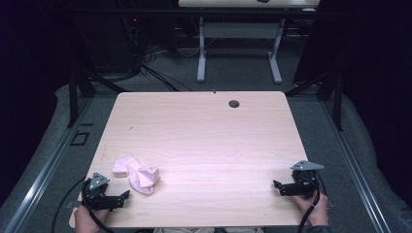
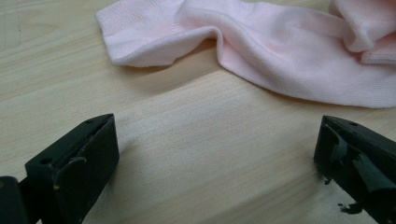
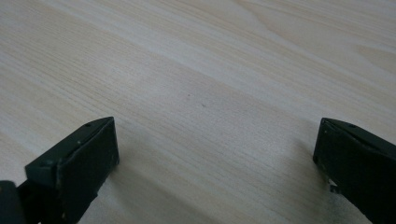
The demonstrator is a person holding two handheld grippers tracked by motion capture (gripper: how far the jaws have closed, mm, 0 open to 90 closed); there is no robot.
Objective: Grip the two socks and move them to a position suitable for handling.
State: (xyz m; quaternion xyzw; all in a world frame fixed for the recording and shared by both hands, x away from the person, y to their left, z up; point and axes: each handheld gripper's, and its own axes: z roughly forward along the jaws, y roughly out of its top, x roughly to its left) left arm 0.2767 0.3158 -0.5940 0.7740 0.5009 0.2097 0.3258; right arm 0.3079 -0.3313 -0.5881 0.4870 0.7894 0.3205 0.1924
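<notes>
A crumpled pale pink sock [image 1: 137, 174] lies on the light wooden table [image 1: 204, 141] near its front left. My left gripper [image 1: 127, 195] rests at the front left corner, just short of the sock, and stands open. In the left gripper view the pink sock [image 2: 261, 51] spreads across the top, a short way beyond the gripper [image 2: 217, 149], whose jaws are wide apart with bare wood between them. My right gripper [image 1: 276, 185] sits near the front right edge, far from the sock. Its jaws are wide apart over bare table in the right gripper view, the gripper [image 3: 217, 149] open.
A small dark round hole [image 1: 234, 104] marks the table's far side. Beyond the table stand the white legs of another desk [image 1: 201, 53] and dark cables [image 1: 145, 63] on the grey floor. Black stands flank both sides.
</notes>
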